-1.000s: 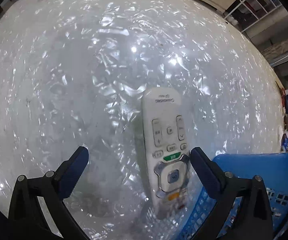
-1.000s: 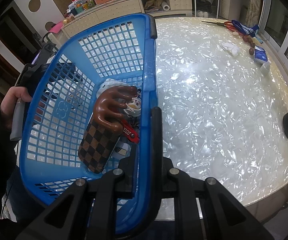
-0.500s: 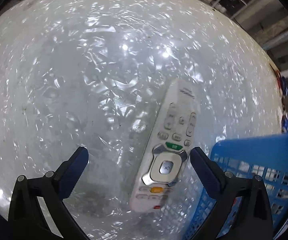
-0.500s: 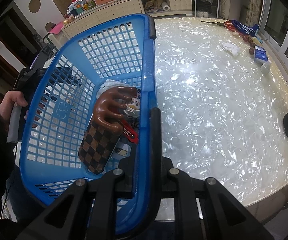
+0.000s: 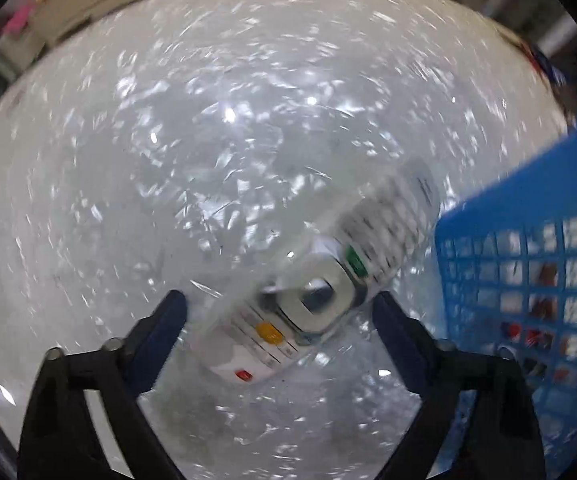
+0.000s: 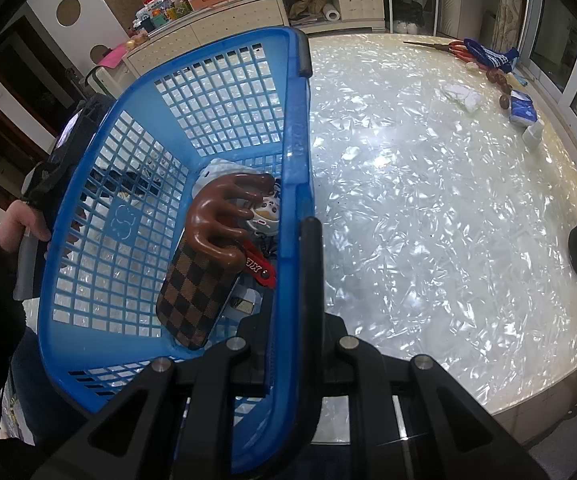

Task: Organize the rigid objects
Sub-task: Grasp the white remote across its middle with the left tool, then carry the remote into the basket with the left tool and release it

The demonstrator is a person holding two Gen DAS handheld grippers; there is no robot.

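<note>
A round table (image 6: 428,216) with a shiny, pearly white top carries a white remote control (image 5: 328,288) lying flat beside a blue basket (image 6: 100,292). Near the far edge lie red-handled scissors (image 6: 454,48), a blue sock (image 6: 488,54), a crumpled white tissue (image 6: 462,96) and a small blue packet (image 6: 522,110).

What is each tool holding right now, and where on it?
The right tool is shut on the basket, at its near rim. The left tool holds nothing: its jaws are closing around the remote, not yet gripping.
</note>
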